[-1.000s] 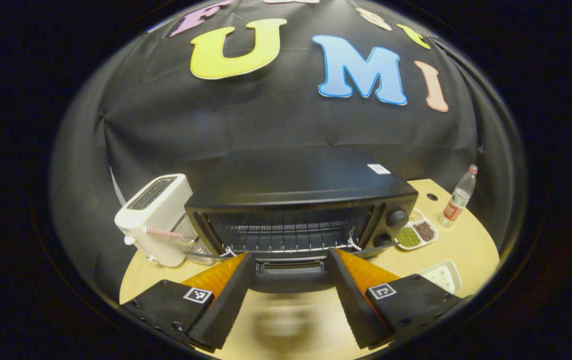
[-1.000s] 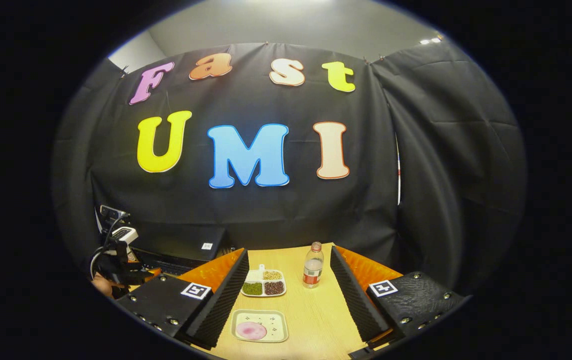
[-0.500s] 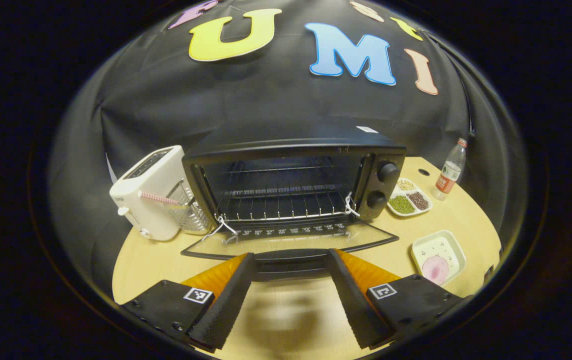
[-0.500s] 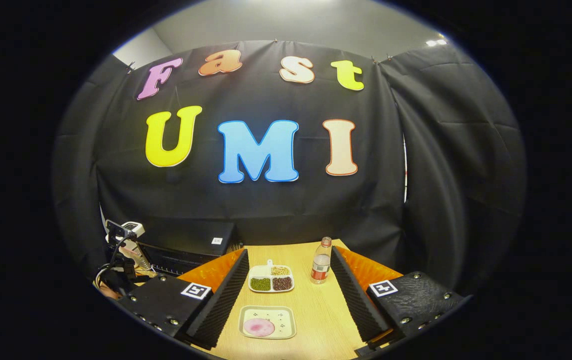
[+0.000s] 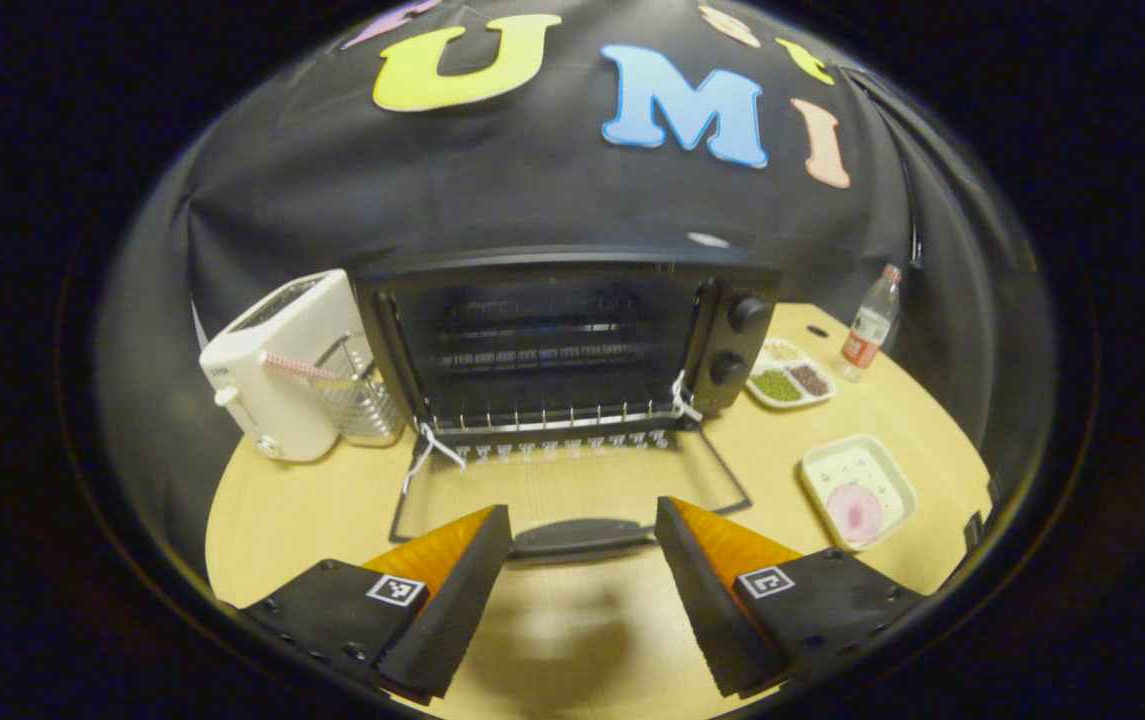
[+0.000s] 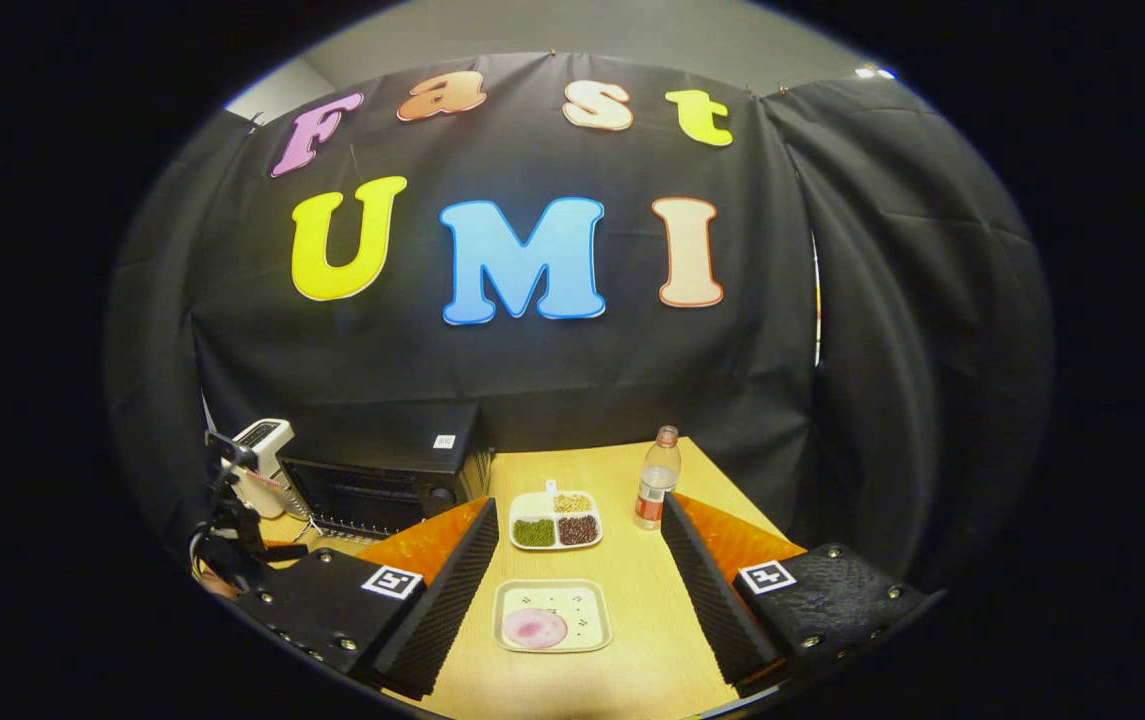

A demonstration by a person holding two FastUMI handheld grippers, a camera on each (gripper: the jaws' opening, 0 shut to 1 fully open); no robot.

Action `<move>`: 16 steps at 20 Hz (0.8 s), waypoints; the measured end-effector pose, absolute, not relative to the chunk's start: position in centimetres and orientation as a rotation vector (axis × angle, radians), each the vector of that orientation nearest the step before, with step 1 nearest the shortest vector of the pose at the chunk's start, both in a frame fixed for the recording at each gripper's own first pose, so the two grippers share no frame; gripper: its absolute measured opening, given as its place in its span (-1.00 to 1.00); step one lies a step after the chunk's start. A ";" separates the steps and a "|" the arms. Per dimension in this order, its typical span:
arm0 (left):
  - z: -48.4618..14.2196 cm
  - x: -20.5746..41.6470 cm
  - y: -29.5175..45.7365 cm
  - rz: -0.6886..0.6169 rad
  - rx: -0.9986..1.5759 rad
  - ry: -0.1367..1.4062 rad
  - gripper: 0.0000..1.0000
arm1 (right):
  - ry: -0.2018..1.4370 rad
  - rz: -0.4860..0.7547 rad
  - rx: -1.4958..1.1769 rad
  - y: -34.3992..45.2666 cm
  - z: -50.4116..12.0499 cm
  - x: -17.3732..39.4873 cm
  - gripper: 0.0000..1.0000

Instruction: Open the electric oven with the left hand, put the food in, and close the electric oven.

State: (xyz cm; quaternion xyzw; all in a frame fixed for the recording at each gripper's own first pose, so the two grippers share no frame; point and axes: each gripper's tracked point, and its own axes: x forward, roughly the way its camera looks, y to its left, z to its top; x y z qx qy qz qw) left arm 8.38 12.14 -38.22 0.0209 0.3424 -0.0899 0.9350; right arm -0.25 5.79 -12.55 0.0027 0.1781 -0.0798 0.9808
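**Glass door down, food waits**

Left gripper (image 5: 582,535) spread wide — maybe just off the door handle (image 5: 582,537). Oven (image 5: 572,340) open. Right gripper (image 6: 580,560) wide too, empty. Next: grab the food tray (image 6: 552,615) — on the table.

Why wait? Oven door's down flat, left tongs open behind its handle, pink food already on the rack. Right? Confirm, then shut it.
Not quite: the food lies on its tray on the table, right of the open oven door, as the left gripper view shows. The left tongs are open.
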 end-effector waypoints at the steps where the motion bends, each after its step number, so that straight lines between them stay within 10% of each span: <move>1: -36.0 9.0 12.0 -0.188 0.036 0.650 0.96 | 0.389 -0.151 0.025 5.8 -13.3 0.0 0.99; 16: -4.6 6.2 9.7 -0.118 -0.006 0.032 1.00 | 1.056 -0.067 0.114 -0.1 -35.0 4.2 0.99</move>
